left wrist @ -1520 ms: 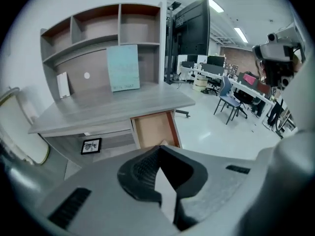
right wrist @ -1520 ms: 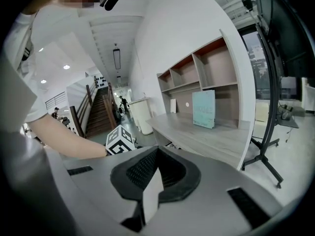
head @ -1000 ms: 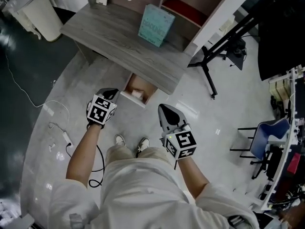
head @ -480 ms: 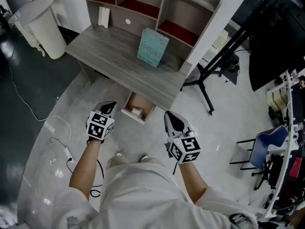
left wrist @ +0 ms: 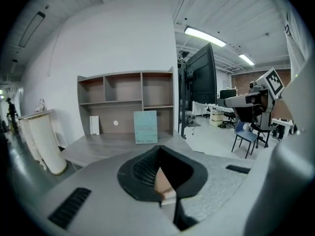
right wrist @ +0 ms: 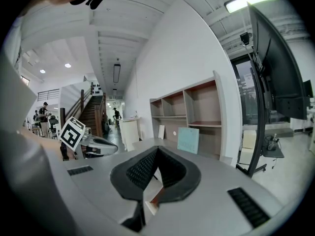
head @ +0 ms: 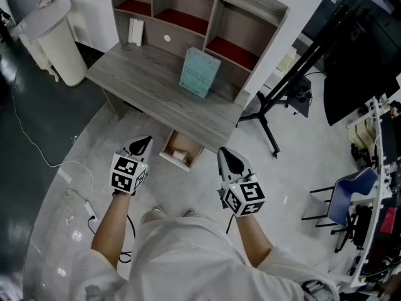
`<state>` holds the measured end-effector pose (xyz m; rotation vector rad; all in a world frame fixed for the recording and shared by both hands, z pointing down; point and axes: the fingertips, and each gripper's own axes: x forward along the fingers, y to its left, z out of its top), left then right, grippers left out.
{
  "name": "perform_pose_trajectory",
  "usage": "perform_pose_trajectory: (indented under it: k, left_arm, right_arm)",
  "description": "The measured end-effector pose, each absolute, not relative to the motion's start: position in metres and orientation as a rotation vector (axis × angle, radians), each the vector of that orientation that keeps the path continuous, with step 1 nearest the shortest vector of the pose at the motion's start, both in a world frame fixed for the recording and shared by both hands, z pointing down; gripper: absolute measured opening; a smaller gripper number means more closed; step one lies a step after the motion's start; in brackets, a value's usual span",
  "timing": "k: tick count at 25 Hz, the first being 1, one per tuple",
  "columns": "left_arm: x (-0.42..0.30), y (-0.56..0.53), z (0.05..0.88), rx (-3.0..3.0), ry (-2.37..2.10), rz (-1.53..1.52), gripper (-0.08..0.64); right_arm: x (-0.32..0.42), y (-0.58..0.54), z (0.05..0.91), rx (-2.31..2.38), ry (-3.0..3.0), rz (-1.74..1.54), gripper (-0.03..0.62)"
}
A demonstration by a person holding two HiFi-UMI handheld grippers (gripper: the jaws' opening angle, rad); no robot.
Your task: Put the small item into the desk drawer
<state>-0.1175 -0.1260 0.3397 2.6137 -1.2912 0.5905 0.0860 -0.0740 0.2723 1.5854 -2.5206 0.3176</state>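
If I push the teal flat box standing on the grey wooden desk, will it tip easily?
Probably yes: the teal flat box stands upright on a narrow edge. It looks thin, so likely light. Its faces look flat, so probably stiff.

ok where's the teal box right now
In the head view the teal box stands on the desk, right of centre, against the shelf unit behind it.

Head view: you look steeply down onto the desk [head: 156, 93] from above.
Gripper views: both of yours face that same desk, low and near.
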Motion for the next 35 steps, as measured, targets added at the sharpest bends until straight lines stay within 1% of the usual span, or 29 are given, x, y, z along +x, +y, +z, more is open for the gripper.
perform_pose_trajectory:
  k: [19, 35]
  left_arm:
    - [-0.137, -0.12, 0.243, 2.724, -1.412, 0.32, 0.006]
    - [-0.174, -0.107, 0.207, 2.745, -1.53, 0.167, 0.006]
  right_arm:
    - [0.105, -0.097, 0.233, 1.659, -2.526, 0.231, -0.002]
    - [0.103, -0.108, 0.216, 1.699, -2.536, 0.199, -0.002]
